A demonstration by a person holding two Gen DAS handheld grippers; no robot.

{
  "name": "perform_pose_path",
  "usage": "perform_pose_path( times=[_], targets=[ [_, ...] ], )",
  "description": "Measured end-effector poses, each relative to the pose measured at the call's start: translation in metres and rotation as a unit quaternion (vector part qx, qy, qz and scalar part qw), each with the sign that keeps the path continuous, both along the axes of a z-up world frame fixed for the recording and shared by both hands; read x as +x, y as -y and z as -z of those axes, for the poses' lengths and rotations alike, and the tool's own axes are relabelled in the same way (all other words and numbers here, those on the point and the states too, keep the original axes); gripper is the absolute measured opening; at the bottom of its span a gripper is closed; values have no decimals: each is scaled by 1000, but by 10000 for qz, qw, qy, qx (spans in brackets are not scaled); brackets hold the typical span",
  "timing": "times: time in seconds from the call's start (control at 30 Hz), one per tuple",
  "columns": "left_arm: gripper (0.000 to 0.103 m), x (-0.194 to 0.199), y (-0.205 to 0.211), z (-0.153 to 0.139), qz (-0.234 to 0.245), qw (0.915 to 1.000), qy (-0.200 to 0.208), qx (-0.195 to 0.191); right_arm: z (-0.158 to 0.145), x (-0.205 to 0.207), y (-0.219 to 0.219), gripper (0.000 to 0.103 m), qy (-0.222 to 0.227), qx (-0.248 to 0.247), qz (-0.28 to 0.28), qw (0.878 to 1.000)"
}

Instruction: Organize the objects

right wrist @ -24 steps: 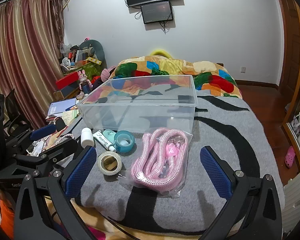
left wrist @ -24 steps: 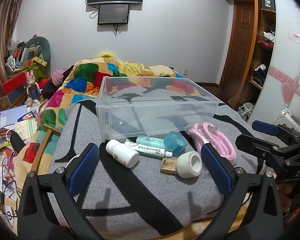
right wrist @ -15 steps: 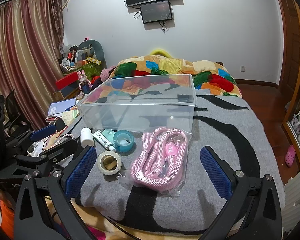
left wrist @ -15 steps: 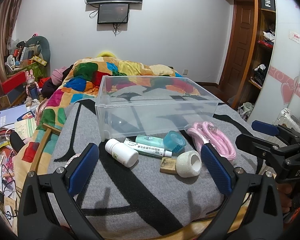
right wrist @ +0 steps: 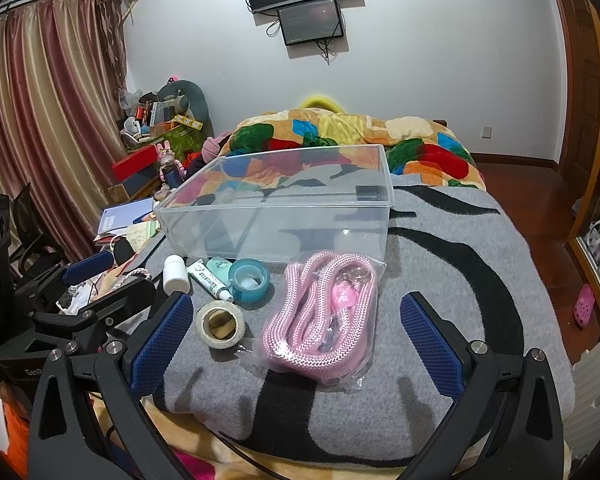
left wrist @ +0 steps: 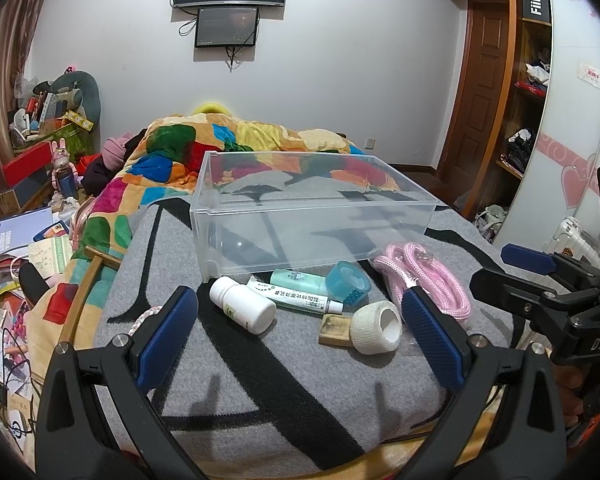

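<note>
A clear plastic bin stands empty on the grey striped blanket. In front of it lie a white bottle, a white tube, a teal tape roll, a white bandage roll, a small tan block and a bagged pink rope. My left gripper is open and empty, just short of the bottle and bandage roll. My right gripper is open and empty, in front of the rope.
A colourful quilt lies behind the bin. Cluttered papers and boxes sit off the bed's left side. A wardrobe and door stand at the right. The blanket's front edge drops off just before the grippers.
Both views have shifted very slightly; the objects lie where they were. Both grippers stay open.
</note>
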State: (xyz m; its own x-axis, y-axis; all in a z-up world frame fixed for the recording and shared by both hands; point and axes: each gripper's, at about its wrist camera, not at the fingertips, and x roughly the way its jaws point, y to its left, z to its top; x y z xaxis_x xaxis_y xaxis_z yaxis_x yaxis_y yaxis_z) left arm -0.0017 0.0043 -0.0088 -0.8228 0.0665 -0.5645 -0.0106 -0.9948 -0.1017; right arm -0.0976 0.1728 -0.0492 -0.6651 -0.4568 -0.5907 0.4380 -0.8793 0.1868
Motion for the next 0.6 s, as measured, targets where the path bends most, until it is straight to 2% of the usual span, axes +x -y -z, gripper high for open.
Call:
perform_pose_path(
  times=[0.6],
  targets=[
    [103, 0, -1, 0, 9, 10000, 16, 24, 2, -1, -1, 103, 62, -36, 2, 10000]
  ],
)
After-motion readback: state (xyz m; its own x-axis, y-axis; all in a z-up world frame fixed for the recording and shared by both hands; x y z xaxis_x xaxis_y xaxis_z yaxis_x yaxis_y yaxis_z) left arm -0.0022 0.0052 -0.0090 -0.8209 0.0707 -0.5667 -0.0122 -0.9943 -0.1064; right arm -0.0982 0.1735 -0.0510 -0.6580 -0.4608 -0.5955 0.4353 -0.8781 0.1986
